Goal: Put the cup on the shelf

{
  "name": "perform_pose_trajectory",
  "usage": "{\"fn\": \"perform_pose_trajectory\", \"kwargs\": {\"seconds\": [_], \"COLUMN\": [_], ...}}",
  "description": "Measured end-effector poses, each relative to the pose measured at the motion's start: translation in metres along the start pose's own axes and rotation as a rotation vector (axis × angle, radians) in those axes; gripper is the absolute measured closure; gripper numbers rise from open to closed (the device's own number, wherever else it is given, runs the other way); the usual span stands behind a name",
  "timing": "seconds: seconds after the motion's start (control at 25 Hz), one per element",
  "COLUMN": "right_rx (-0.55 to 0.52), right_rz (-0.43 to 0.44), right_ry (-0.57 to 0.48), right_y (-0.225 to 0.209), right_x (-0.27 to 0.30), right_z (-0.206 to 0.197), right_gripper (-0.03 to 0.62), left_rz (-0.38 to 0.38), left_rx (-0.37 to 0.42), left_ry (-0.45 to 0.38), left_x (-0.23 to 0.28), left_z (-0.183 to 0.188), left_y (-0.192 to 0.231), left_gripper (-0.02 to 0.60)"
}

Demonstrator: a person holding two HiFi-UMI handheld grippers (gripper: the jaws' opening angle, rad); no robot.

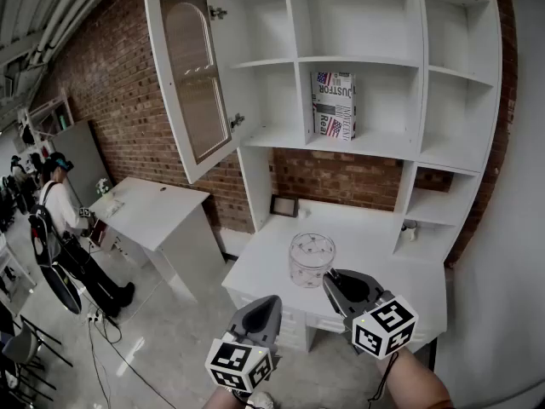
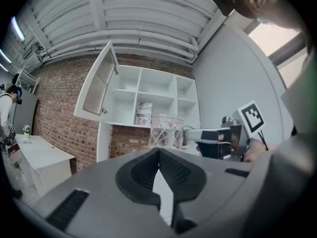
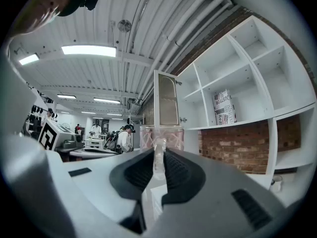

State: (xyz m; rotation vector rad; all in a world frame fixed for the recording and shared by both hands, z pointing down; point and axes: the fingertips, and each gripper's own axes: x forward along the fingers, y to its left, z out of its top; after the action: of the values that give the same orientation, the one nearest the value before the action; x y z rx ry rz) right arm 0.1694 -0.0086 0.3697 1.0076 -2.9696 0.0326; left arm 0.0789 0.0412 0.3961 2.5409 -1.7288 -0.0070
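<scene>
A clear patterned cup is held over the front part of the white desk top. My right gripper is shut on its near side. In the right gripper view the cup stands upright just past the jaws, a clear part of it pinched between them at my right gripper. The white shelf unit rises behind the desk, most of its compartments bare. My left gripper hangs lower left of the cup, shut and empty. From the left gripper I see the cup and the right gripper.
A striped box stands in the middle compartment. The cabinet door at upper left is swung open. A small dark frame leans at the back of the desk. A white table and a person are to the left.
</scene>
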Motion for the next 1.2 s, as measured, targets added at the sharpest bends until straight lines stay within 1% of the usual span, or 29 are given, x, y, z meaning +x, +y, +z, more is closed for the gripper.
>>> {"fn": "perform_pose_trajectory", "kwargs": {"seconds": [0.32, 0.6, 0.96, 1.2], "right_rx": [0.025, 0.026, 0.015, 0.019], "right_rz": [-0.001, -0.002, -0.015, -0.032], "right_ry": [-0.009, -0.012, -0.007, -0.003], "right_y": [0.001, -0.001, 0.0, 0.0], "right_x": [-0.001, 0.009, 0.039, 0.07], "right_z": [0.001, 0.008, 0.012, 0.016], "right_gripper": [0.559, 0.559, 0.559, 0.559], "left_rz": [-0.007, -0.014, -0.032, -0.051], "left_rx": [0.005, 0.011, 0.013, 0.008], "left_ry": [-0.003, -0.002, -0.008, -0.007], "left_x": [-0.002, 0.002, 0.01, 0.019], "left_z": [0.001, 0.007, 0.013, 0.016], "left_y": [-0.003, 0.005, 0.032, 0.062], "left_gripper": [0.577, 0.577, 0.577, 0.577]}}
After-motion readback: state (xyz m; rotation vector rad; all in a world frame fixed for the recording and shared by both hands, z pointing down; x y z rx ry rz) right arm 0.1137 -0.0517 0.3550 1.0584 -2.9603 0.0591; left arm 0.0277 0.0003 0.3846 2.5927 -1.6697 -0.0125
